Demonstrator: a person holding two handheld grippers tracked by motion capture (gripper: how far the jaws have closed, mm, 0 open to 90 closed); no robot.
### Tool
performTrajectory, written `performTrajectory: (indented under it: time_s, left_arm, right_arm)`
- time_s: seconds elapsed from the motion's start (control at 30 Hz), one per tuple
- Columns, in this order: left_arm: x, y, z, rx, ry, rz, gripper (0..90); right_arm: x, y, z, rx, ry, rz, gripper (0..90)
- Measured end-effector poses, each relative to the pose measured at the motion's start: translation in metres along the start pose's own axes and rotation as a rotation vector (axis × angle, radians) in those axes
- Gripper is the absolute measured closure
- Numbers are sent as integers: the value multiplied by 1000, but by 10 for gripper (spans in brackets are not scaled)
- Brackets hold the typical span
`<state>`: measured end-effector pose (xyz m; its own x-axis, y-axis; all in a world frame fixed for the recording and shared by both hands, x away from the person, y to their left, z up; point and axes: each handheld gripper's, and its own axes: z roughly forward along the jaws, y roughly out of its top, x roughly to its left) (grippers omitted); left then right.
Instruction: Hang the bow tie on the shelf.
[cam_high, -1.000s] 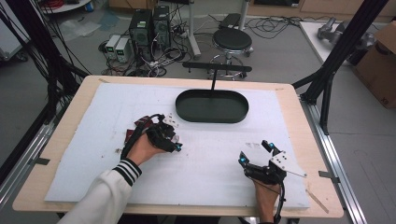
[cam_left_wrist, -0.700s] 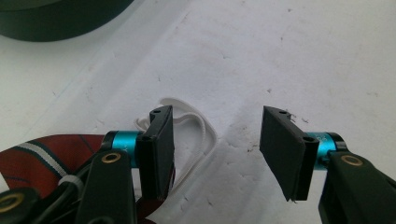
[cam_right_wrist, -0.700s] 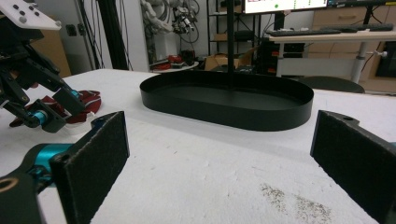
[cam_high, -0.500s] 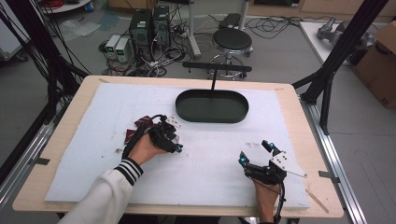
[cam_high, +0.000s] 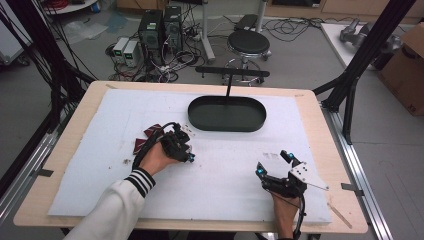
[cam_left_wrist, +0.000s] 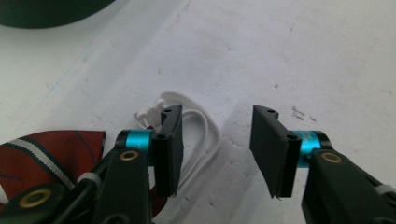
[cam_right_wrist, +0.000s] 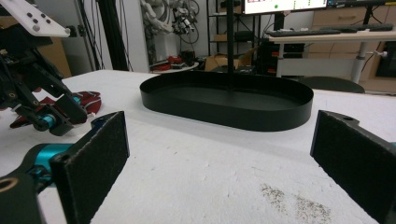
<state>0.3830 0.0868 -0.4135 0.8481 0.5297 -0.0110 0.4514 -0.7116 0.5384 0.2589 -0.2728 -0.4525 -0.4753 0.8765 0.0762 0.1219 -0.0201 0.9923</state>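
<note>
Dark-red striped fabric bow tie (cam_left_wrist: 44, 156) with its white plastic strap (cam_left_wrist: 198, 135) is lying on the white foam-covered worktop (cam_high: 225, 165), left of the black oval tray (cam_high: 227, 114). Left claw (cam_left_wrist: 217, 147) is hovering low with jaws apart, the strap beside its left jaw, not between; closing now is likely missing or only snagging the loop. Right claw (cam_high: 272, 164) is resting open near the front edge, pointing toward the tray, well apart.

Bare white mat (cam_high: 225, 170) between left gripper (cam_high: 186, 150) and right gripper (cam_high: 272, 165): open passage. Black oval tray (cam_high: 227, 114) with upright post blocks far centre. Red striped cloth (cam_high: 145, 140) and white strap (cam_left_wrist: 201, 135) crowd left gripper's side
</note>
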Motion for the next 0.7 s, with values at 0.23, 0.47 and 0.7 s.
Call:
performTrajectory:
  time_s: [0.23, 0.47, 0.7]
  left_arm:
    - [4, 0, 3, 33, 7, -36, 605]
    - [5, 0, 5, 48, 22, -43, 708]
    - [5, 0, 4, 54, 45, -46, 835]
  right_arm:
    - [0, 0, 0, -2, -1, 1, 34]
    - [0, 0, 0, -1, 0, 1, 34]
    - [0, 0, 0, -1, -1, 0, 34]
